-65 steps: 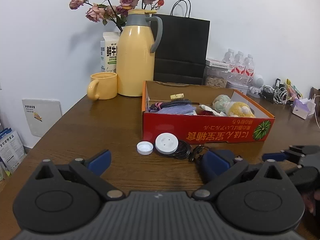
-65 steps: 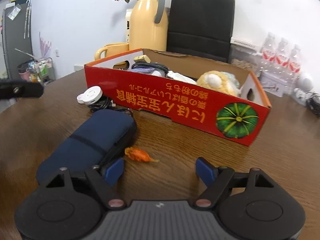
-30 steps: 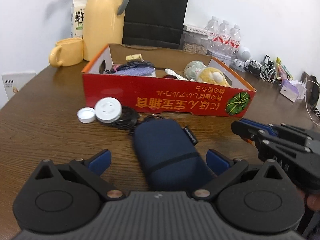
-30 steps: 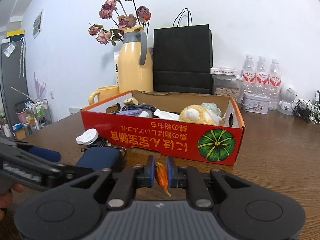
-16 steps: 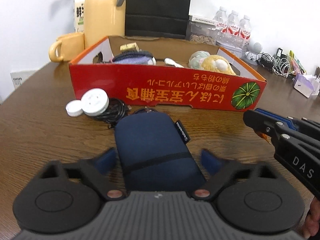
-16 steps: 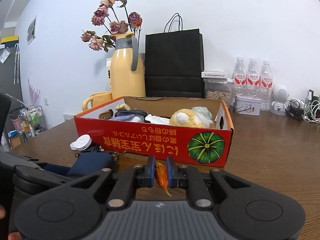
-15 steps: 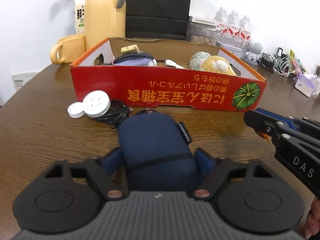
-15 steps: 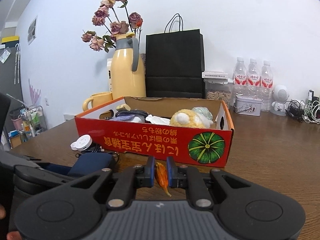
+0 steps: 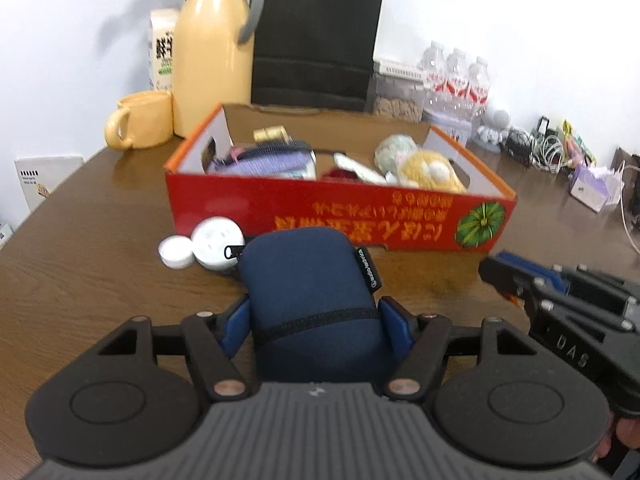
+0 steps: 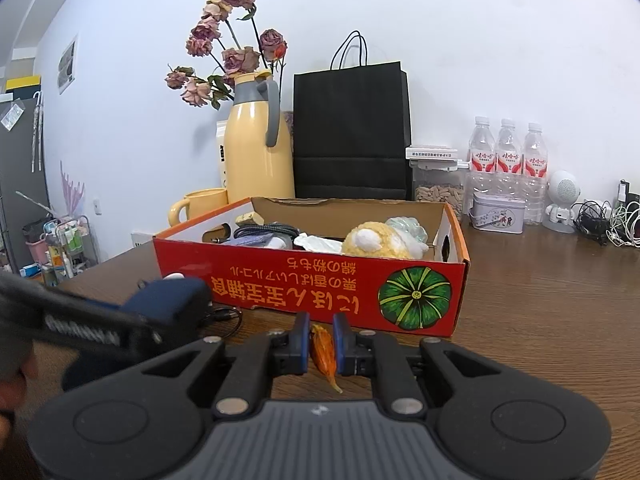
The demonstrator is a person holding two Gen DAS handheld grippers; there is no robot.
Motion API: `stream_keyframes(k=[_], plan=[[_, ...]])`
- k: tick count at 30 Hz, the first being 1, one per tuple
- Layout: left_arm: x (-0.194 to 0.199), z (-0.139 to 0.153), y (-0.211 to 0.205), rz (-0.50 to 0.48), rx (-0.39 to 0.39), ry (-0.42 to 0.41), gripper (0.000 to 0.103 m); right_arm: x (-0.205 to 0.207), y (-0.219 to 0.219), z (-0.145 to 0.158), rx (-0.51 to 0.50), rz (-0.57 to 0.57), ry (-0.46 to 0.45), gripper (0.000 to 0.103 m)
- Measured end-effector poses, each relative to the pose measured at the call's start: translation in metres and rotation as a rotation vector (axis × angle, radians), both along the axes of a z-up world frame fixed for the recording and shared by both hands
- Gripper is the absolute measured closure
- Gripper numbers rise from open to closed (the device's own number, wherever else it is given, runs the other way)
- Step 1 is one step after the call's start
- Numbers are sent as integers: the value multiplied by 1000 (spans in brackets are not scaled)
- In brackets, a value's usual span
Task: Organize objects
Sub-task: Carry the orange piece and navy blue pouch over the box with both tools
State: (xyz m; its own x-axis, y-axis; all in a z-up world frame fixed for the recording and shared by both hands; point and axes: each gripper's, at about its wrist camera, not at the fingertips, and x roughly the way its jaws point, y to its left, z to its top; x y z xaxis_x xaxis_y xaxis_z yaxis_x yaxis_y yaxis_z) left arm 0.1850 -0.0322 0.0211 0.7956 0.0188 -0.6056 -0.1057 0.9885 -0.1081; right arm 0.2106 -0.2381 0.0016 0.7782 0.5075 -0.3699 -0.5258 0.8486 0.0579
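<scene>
My left gripper [image 9: 314, 316] is shut on a dark blue zipped pouch [image 9: 308, 280] and holds it lifted above the table, in front of the red cardboard box [image 9: 332, 214]. The box holds a yellow plush toy [image 9: 430, 170], a comb and other items. My right gripper [image 10: 321, 340] is shut on a small orange candy [image 10: 323, 350], held above the table in front of the box [image 10: 312, 284]. The right gripper also shows at the right of the left wrist view [image 9: 520, 276]. The pouch [image 10: 168, 298] shows at the left of the right wrist view.
A white round cap [image 9: 176, 251], a white disc [image 9: 217, 237] and a black cable [image 10: 224, 316] lie by the box's front left. Behind stand a yellow jug [image 9: 216, 48], yellow mug [image 9: 140, 124], black paper bag [image 9: 316, 40], water bottles [image 10: 508, 160] and cables [image 10: 608, 224].
My left gripper has closed on the blue pouch and lifted it off the table. My right gripper closed on the orange candy earlier and has held it raised since.
</scene>
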Motion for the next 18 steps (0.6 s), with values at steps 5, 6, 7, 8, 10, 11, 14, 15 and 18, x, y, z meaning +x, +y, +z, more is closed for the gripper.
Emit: stream_keyframes(k=[5, 6, 7, 8, 10, 11, 14, 15, 18], plan=[[0, 16, 10, -9, 6, -33, 34, -4, 7, 1, -23, 20, -22, 92], [0, 18, 12, -11, 7, -39, 34, -5, 8, 2, -25, 19, -28, 92], [1, 20, 13, -14, 6, -47, 34, -5, 8, 4, -24, 18, -31, 92], [3, 23, 14, -17, 6, -53, 34, -5, 9, 6, -19, 17, -32, 92], [7, 28, 15, -26, 4, -66, 34, -4, 9, 11, -13, 17, -39, 92], [9, 30, 15, -31, 5, -73, 34, -4, 11, 14, -11, 17, -44, 92], [16, 39, 16, -48, 9, -99, 34, 0, 17, 25, -14, 22, -66, 92], [20, 43, 17, -53, 12, -110, 34, 2, 19, 30, -17, 24, -75, 92], [31, 51, 18, -64, 13, -136, 34, 12, 28, 44, -25, 22, -108, 92]])
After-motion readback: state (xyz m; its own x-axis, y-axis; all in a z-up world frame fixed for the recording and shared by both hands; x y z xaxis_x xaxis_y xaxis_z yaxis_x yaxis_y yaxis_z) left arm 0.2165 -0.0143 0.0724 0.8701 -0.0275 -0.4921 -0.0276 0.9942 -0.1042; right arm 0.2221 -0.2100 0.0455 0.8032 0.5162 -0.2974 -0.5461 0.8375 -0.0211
